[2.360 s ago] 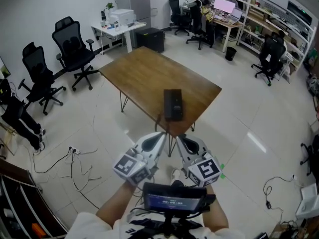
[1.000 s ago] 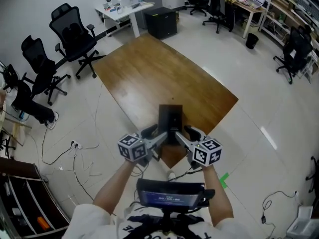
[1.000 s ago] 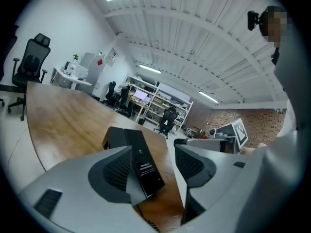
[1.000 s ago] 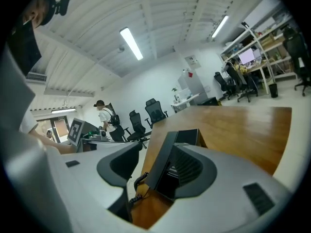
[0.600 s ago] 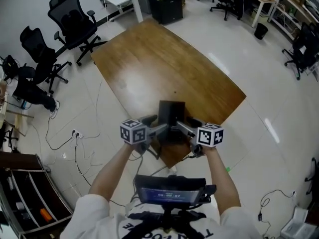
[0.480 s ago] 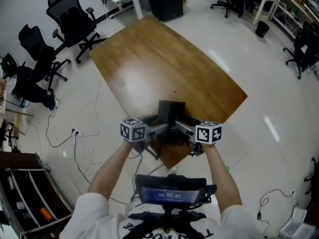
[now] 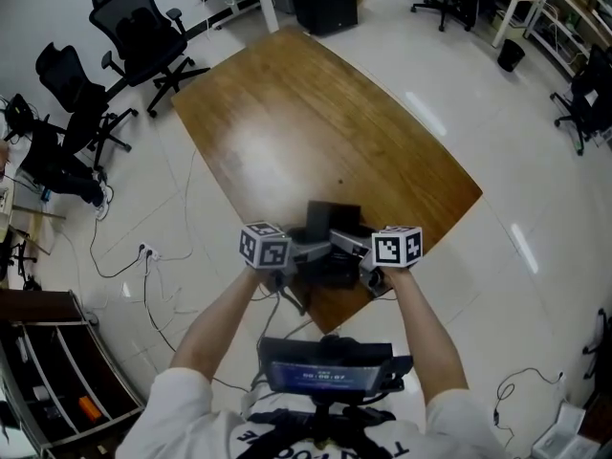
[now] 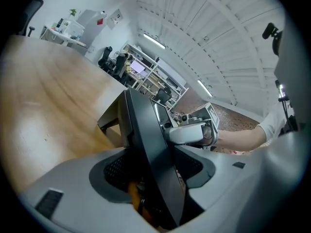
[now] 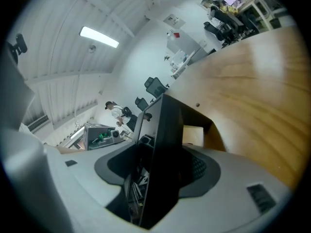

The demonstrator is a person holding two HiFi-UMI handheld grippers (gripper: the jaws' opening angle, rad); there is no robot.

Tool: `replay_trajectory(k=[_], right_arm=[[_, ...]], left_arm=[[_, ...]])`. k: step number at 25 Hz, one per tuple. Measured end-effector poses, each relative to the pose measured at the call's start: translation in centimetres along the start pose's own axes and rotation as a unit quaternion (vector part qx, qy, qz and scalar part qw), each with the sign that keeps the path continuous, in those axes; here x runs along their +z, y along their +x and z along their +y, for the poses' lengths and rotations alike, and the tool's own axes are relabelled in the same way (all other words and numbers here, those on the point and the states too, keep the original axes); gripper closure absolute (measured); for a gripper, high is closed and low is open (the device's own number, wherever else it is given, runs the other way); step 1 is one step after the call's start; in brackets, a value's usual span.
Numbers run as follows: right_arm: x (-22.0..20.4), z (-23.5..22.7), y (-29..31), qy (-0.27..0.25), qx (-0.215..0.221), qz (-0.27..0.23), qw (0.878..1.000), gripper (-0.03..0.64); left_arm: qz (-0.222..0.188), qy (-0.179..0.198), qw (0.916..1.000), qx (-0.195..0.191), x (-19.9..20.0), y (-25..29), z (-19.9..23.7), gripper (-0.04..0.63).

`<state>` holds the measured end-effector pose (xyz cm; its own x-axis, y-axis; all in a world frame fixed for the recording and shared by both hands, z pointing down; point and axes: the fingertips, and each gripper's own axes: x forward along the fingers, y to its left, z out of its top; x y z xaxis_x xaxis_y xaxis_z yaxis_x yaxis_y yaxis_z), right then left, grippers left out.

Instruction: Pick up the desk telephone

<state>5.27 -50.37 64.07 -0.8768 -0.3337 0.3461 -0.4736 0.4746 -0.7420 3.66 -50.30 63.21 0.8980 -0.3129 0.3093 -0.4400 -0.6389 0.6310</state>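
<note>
Now, left gripper point(image 7: 311, 253), right gripper point(image 7: 352, 249) (jaws just closing), clamping desk telephone point(image 7: 331, 216).

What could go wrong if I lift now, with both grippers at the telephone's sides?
1. The left gripper and right gripper have just been closing, each with only a thin side edge of the telephone between its jaws; it may tilt or slip as it rises.
2. The telephone sits close to the table's near corner, so a slip could send it to the floor.
</note>
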Motion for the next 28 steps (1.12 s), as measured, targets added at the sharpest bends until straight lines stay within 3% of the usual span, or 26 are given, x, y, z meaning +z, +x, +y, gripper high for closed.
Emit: replay_trajectory(k=[4, 6, 16, 28], right_arm=[[0.1, -0.1, 0.0, 0.006, 0.006, -0.010, 1.000, 0.360], [0.1, 0.1, -0.2, 0.005, 0.011, -0.023, 1.000, 0.364], [1.1, 4.5, -1.8, -0.057, 0.030, -0.072, 0.995, 0.371], [1.9, 15.3, -5.4, -0.164, 0.028, -0.120, 0.979, 0.370]], left_arm=[[-0.019, -0.044, 0.9988, 0.006, -0.1, -0.1, 0.5, 0.359], [-0.034, -0.047, 0.9983, 0.010, 0.0, -0.3, 0.2, 0.364], [-0.081, 0.026, 0.9963, 0.010, 2.7, -3.6, -4.0, 0.379], [-0.147, 0.105, 0.9834, -0.017, 5.0, -10.0, -12.8, 0.382]])
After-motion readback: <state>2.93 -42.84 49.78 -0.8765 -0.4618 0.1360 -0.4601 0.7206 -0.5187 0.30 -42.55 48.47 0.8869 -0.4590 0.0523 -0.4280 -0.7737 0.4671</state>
